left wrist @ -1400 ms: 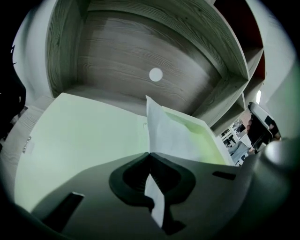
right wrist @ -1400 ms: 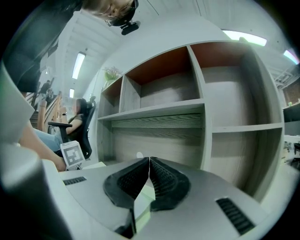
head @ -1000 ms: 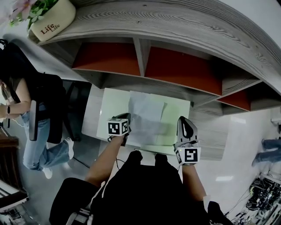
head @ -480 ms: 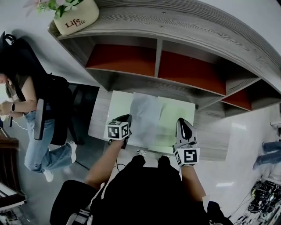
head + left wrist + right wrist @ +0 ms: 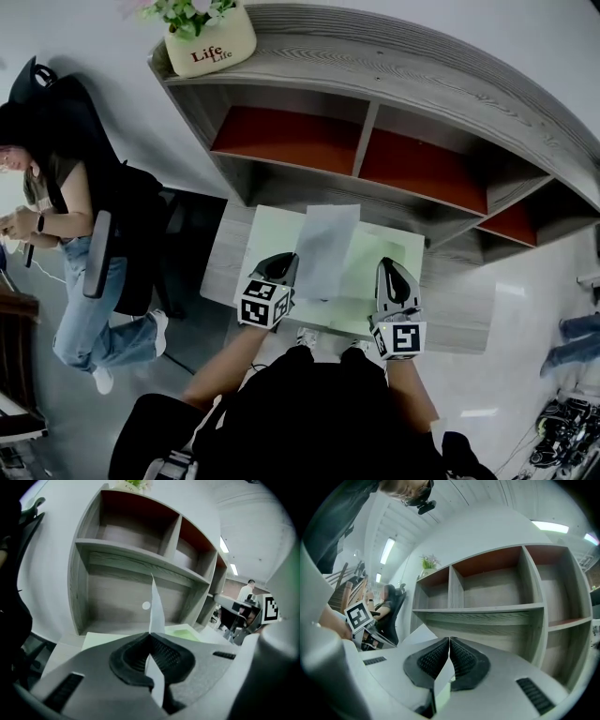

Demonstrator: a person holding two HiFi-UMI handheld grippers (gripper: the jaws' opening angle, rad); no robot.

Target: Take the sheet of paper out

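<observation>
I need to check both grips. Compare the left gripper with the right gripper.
The left gripper clamps the white sheet of paper; the right gripper clamps an edge of the green folder. In the head view the left gripper is rolled and angled toward the paper, while the right gripper points straight at the shelf. Both have jaws shut on thin material.

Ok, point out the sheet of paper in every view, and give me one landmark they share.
Head view: sheet of paper mid-frame, over the green folder, between the grippers.
Left gripper view: edge-on white strip rising from the left gripper's shut jaws.
Right gripper view: probably the pale wedge at left; right gripper is shut on the green folder.
Shared landmark: the grey shelf unit behind.
</observation>
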